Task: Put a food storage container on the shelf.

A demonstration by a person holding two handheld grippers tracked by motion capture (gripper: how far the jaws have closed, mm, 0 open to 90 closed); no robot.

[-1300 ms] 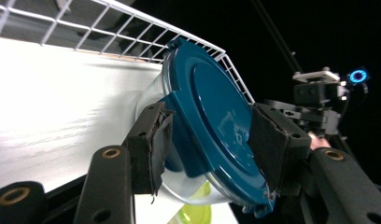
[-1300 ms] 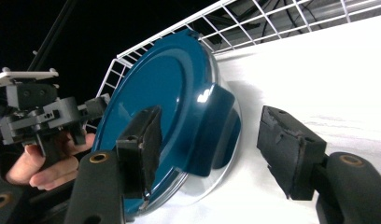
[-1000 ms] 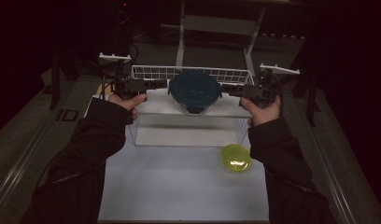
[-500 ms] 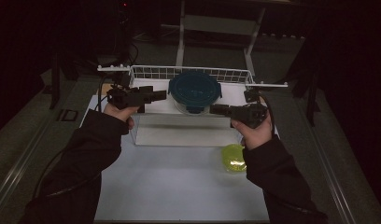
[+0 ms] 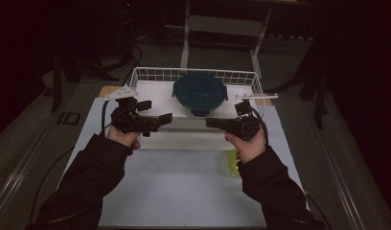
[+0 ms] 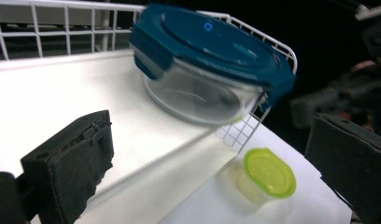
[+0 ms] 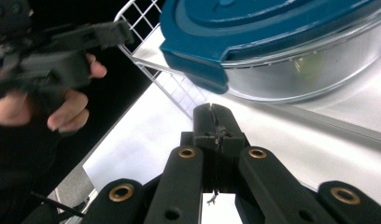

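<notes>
The round glass container with a dark blue lid (image 5: 200, 94) rests in the white wire basket (image 5: 150, 74), far centre. Both hands have drawn back near: left gripper (image 5: 166, 117) has just opened wide and is empty, right gripper (image 5: 212, 123) has just closed on nothing, so the placing seems done.

I work in what looks like a recording lab or test rig rather than a home; my tabletop (image 5: 184, 191) is covered in plain white sheeting and lit brightly while all around it lies dark; on the far side a bare metal stand (image 5: 222, 33) rises from a grey floor, with cables (image 5: 131, 52) trailing at far left; kitchen things sit staged on the white: a wire basket (image 5: 150, 74), a lidded glass container (image 5: 200, 93), a small green-lidded tub (image 6: 268, 175).
</notes>
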